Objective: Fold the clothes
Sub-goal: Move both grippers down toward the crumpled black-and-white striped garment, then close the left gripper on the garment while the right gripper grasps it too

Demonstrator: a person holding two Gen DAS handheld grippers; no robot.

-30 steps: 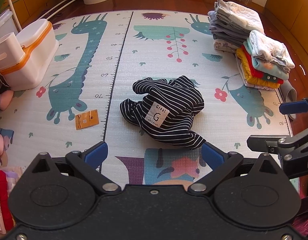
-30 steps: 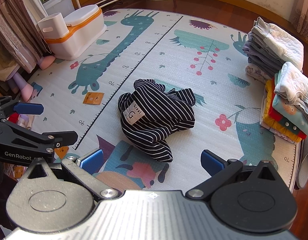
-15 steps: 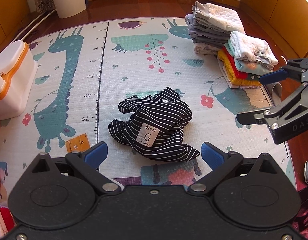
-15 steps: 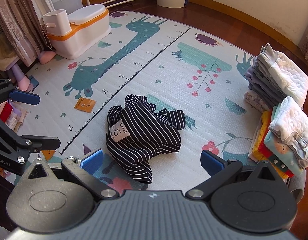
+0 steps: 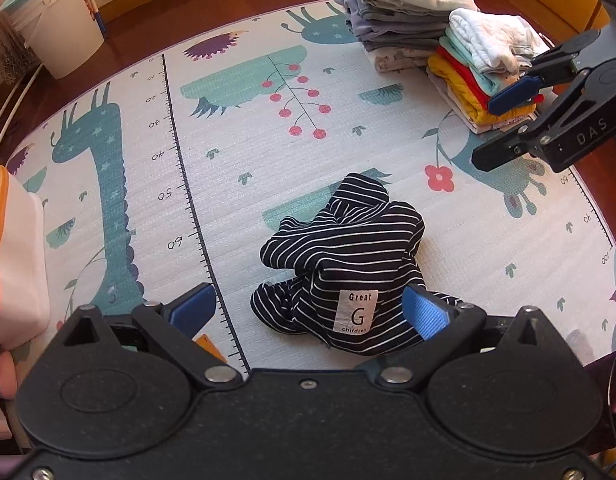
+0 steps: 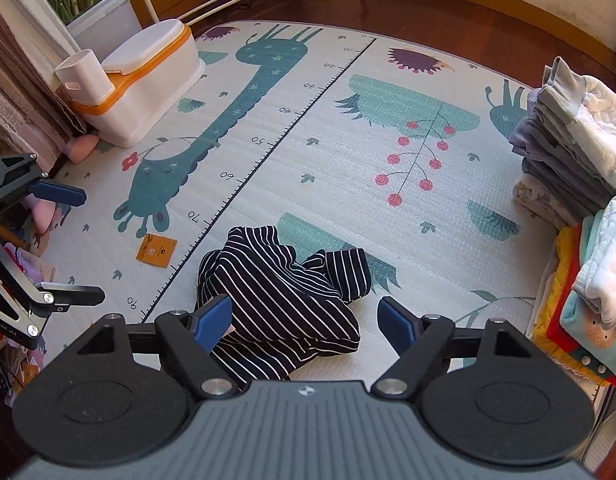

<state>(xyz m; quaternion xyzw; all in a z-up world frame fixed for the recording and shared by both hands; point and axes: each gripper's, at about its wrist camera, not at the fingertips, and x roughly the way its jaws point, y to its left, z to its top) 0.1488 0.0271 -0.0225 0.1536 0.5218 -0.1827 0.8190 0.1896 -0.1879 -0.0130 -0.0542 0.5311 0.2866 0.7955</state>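
Note:
A crumpled navy garment with white stripes [image 5: 348, 264] [image 6: 279, 300] lies bunched on the play mat [image 5: 235, 168] [image 6: 328, 152], its white "Great G children" label facing up. My left gripper [image 5: 308, 312] hovers open just above the garment's near edge, with nothing between its blue pads. My right gripper [image 6: 305, 320] is open too, low over the garment, holding nothing. In the left wrist view the right gripper [image 5: 504, 128] shows at the right, over the mat's edge. The left gripper [image 6: 79, 244] appears at the left edge of the right wrist view.
Two stacks of folded clothes [image 5: 440, 44] [image 6: 580, 184] stand at the mat's far right. A white and orange plastic box [image 6: 143, 80] [image 5: 11, 256] sits at the left. A small orange card [image 6: 155, 250] lies on the mat. A white bucket [image 5: 55, 28] stands on the wooden floor beyond.
Both grippers have moved down and closer to the striped garment, which now fills the space just ahead of their fingers. The garment has not moved.

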